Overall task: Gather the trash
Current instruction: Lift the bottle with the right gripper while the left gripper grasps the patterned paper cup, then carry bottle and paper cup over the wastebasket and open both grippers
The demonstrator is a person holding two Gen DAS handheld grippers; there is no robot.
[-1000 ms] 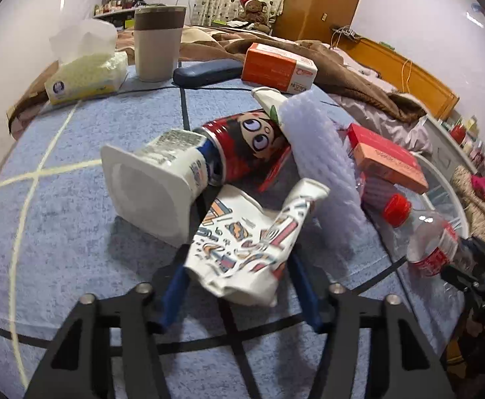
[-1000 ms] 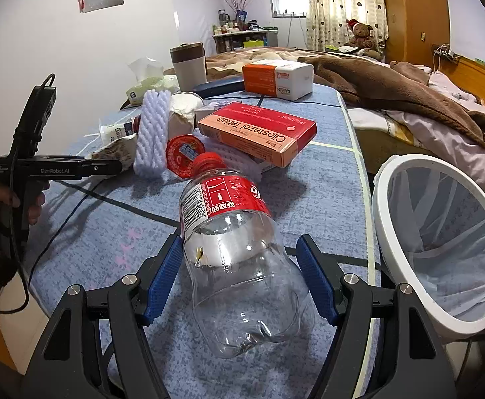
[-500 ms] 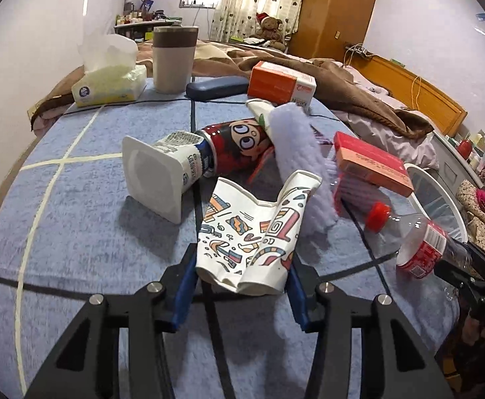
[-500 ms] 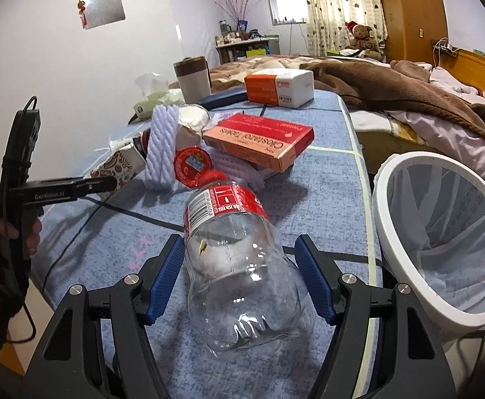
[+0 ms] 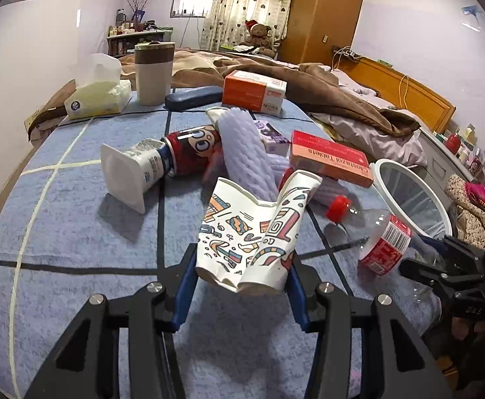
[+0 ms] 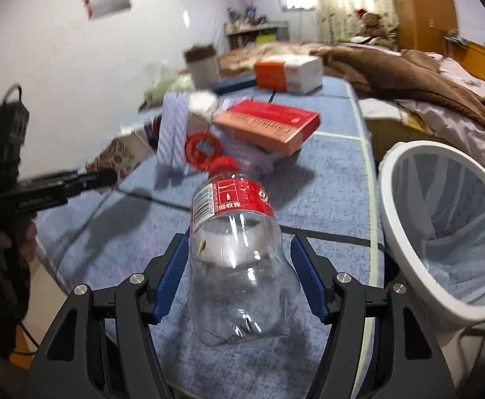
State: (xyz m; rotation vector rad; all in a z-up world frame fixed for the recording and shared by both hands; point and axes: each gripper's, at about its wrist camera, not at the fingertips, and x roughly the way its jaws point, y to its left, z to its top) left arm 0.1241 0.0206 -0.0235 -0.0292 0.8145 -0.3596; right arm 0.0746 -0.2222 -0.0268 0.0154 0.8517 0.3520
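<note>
Your left tongs (image 5: 240,286) pinch the crushed paper cup (image 5: 252,229), lifted off the blue cloth. Your right tongs (image 6: 239,279) squeeze the empty plastic bottle (image 6: 239,266). The white trash bin (image 6: 448,229) waits just right of them, ready for both.

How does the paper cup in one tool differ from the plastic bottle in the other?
The paper cup is opaque, white with colourful doodles; the plastic bottle is clear with a red label and cap. The cup is crushed and creased, its rim folded in; the bottle keeps its rounded shape. Both are empty and each sits between a tool's blue pads, cup in the left tool, bottle in the right tool.
</note>
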